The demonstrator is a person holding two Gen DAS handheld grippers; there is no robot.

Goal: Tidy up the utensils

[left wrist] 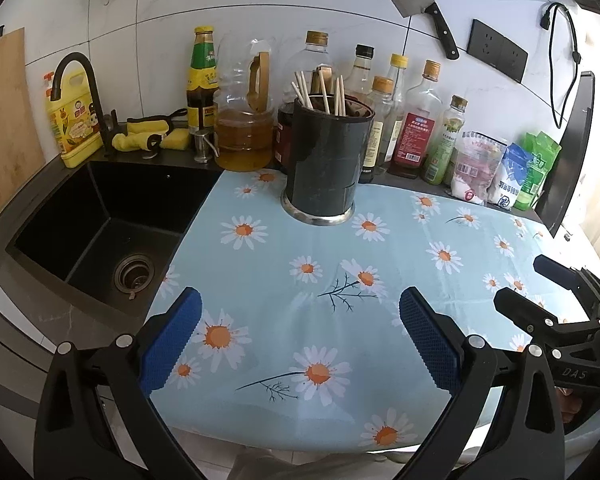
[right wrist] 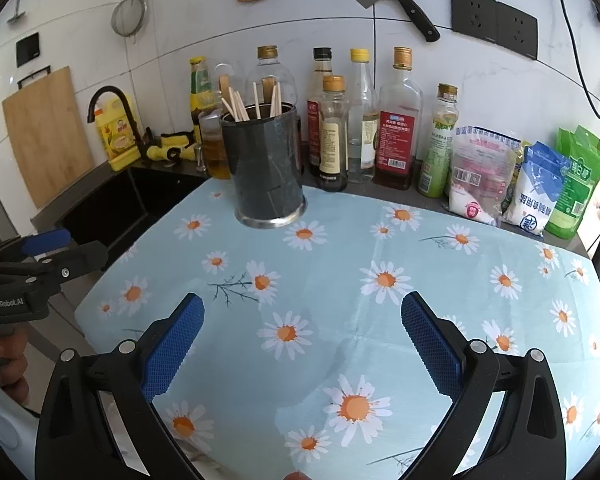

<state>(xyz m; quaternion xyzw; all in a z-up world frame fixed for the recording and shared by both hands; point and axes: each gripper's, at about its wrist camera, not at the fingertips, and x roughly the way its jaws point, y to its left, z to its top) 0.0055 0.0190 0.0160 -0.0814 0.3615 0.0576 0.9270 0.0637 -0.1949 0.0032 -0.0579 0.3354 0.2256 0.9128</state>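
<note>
Two grippers, left [left wrist: 298, 334] and right [right wrist: 302, 338], both spread, empty, hovering over cloth [left wrist: 300, 280] | chopsticks [left wrist: 320, 94] upright in holder [left wrist: 324, 160] at cloth's far edge, long axis vertical, tips fanned upward | no loose utensils visible | advice: approach from above, pinch along shafts.

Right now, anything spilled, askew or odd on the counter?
Nothing stands out. The holder stands upright on the cloth with chopsticks inside; no loose utensils or spills show. Both the left gripper and right gripper are open and empty.
</note>
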